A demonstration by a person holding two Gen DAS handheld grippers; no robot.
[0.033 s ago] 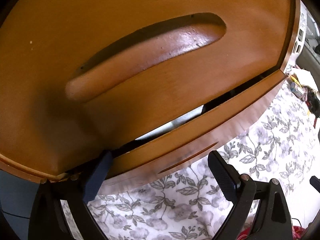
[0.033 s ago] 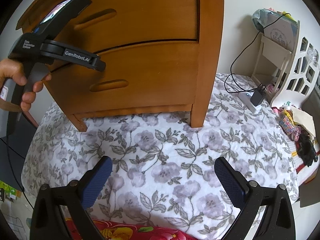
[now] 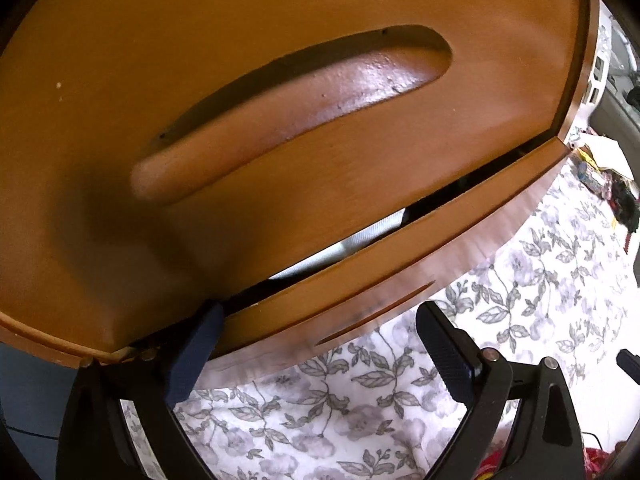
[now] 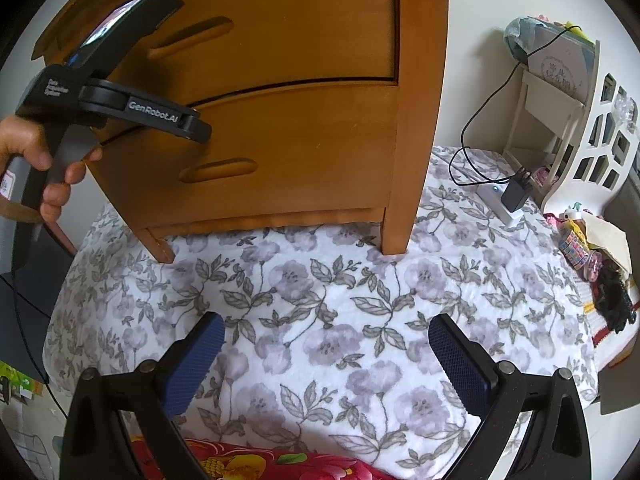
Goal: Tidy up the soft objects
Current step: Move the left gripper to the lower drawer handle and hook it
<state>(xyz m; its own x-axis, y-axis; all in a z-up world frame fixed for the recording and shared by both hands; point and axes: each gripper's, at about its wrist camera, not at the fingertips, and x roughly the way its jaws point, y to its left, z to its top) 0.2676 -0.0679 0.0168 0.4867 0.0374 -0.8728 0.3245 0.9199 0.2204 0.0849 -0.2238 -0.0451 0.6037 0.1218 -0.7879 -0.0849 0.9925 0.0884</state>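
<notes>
Pressing close to the wooden cabinet (image 3: 280,208), the left gripper (image 3: 320,344) had its fingers spread wide, grasping nothing; one pad (image 3: 196,348) sat at the gap above the lower drawer (image 3: 400,280), where something pale (image 3: 344,248) showed inside. The right gripper (image 4: 326,360) hung released over the floral bedspread (image 4: 320,300), near its front edge.

The left gripper (image 3: 320,344) hangs close against an orange-brown wooden chest of drawers (image 3: 280,80), jaws wide with nothing between them. Its left pad (image 3: 196,352) sits at the gap above the lower drawer (image 3: 400,280), where something white (image 3: 344,248) shows. Below spreads a white quilt with grey flowers (image 3: 520,320).
</notes>
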